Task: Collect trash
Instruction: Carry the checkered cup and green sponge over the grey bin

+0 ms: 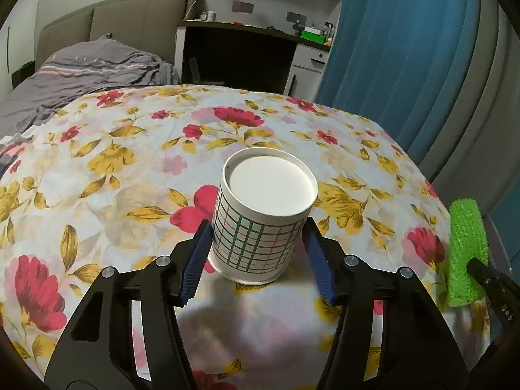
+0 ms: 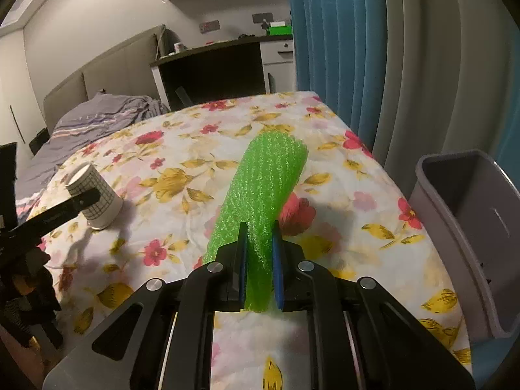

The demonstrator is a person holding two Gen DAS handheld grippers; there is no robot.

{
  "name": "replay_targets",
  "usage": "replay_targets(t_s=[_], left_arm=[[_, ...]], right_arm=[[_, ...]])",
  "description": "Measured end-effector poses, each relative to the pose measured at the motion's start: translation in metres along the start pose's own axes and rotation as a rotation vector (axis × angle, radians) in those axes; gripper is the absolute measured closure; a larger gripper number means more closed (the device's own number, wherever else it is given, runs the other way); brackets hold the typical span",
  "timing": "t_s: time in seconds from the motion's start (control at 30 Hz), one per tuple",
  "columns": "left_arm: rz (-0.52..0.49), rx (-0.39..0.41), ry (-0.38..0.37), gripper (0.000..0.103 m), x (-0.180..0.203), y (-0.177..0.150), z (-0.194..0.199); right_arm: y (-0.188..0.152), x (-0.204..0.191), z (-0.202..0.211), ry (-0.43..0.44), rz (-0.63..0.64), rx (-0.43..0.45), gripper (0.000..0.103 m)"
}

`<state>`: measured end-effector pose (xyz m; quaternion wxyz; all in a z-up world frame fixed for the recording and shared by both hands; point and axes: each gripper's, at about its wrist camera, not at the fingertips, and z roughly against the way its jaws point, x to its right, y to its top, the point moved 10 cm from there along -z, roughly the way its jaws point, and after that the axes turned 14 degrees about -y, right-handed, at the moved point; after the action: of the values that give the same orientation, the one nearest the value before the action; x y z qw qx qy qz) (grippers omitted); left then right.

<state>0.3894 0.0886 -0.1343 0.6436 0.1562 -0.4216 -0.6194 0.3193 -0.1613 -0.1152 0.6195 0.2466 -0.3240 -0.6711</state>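
Right tool (image 2: 259, 260) is clamped on the green foam sleeve (image 2: 263, 191), which juts out ahead of it, grey bin (image 2: 455, 227) waiting off to its right, nothing visible inside yet. Left tool (image 1: 256, 256) brackets the upturned checked paper cup (image 1: 260, 221) on the flowered desk (image 1: 113, 169), jaws half-closed, pads nearly touching. Both pieces still to drop.

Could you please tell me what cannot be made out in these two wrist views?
- Paper cup, left wrist view: it stands upside down, so its inside is hidden.
- Grey bin, right wrist view: cut off by the right edge; its bottom is out of sight.
- Green foam sleeve: its near end is hidden between the right gripper's jaws.
- Items on the far desk: too small to identify.
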Motion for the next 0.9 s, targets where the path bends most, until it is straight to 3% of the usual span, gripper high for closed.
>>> replay_targets(t_s=[0.23, 0.47, 0.67, 0.9], left_arm=[[-0.048, 0.022, -0.005, 0.048, 0.028, 0.001, 0.025], [-0.126, 0.044, -0.043, 0.048, 0.081, 0.001, 0.053], [-0.206, 0.054, -0.114, 0.048, 0.149, -0.006, 0.065], [-0.300, 0.043, -0.236, 0.048, 0.244, -0.023, 0.060]], right_arm=[[0.003, 0.002, 0.024, 0.022, 0.012, 0.044, 0.089], [0.003, 0.025, 0.057, 0.038, -0.001, 0.092, 0.089], [-0.002, 0.056, 0.082, 0.041, -0.019, 0.118, 0.089], [-0.008, 0.115, 0.100, -0.014, -0.058, 0.149, 0.089]])
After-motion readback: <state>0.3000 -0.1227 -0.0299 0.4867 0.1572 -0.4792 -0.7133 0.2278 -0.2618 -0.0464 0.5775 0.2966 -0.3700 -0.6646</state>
